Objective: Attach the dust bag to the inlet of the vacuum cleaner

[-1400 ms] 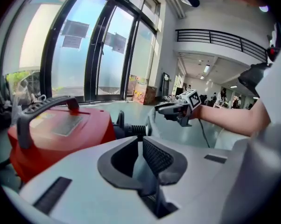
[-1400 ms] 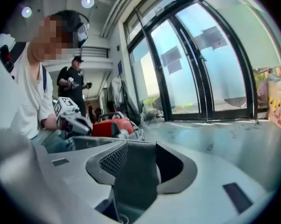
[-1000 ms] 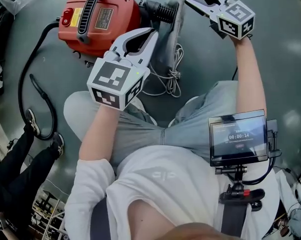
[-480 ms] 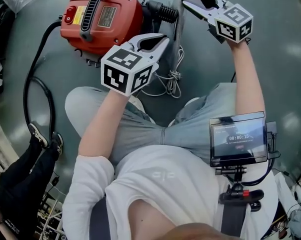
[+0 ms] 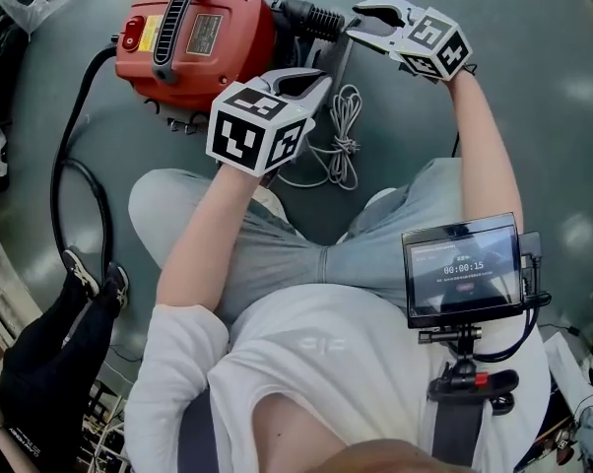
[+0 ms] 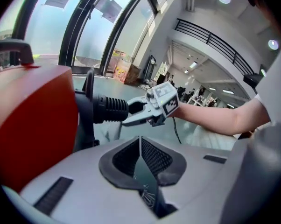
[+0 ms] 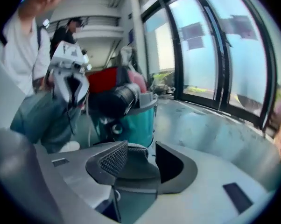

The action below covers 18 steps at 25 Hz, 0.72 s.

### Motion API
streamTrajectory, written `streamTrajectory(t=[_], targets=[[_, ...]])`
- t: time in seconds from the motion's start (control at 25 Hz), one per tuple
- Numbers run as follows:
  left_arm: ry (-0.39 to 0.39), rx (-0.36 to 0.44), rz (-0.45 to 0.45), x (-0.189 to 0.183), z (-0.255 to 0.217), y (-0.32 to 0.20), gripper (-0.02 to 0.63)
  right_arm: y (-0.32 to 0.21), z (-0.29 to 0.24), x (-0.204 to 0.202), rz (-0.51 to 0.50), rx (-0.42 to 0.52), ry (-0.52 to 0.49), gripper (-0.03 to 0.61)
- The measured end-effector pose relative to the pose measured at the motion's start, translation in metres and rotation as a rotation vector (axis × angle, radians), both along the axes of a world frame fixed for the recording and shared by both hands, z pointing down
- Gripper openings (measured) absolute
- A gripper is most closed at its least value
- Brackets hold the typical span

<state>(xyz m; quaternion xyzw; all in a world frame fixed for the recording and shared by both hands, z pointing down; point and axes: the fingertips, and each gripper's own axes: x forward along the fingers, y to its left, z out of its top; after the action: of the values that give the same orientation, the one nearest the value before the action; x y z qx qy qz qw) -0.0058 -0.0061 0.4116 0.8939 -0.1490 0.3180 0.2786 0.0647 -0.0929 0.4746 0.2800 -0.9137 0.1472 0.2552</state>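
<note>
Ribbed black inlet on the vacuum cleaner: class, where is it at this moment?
Head view, top centre: the ribbed black inlet juts from the red vacuum cleaner's right side, just left of the right gripper and above the left gripper.

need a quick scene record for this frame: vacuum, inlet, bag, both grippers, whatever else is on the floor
vacuum cleaner: red, on the floor, top left in the head view
inlet: black ribbed tube on its right side
dust bag: teal, grey rim, mouth at the inlet's end; fitted or not, unclear
right gripper: shut on the bag's grey rim
left gripper: jaws together, apparently pinching bag fabric
cord: white, loose below the bag
black cable: curves left from the vacuum cleaner
</note>
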Motion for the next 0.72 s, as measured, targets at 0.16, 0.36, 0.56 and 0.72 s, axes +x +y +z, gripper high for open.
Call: streamTrajectory(t=[0.16,0.36,0.56,0.72], targets=[[0.026,0.068,-0.059,-0.005,-0.021,-0.018,0.015,0.021,0.047,0.005,-0.188,0.029,0.224,0.173],[0.034,0.043,-0.053,-0.004,-0.025,-0.012,0.011,0.039,0.103,0.02,-0.365,0.174,0.576,0.173],[0.043,-0.009,-0.034,-0.005,-0.018,0.001,0.011,0.032,0.118,0.023,-0.403,0.221,0.708,0.105],[0.018,0.006,-0.02,0.001,-0.018,0.003,0.011,0.031,0.103,0.027,-0.353,0.156,0.614,0.041]])
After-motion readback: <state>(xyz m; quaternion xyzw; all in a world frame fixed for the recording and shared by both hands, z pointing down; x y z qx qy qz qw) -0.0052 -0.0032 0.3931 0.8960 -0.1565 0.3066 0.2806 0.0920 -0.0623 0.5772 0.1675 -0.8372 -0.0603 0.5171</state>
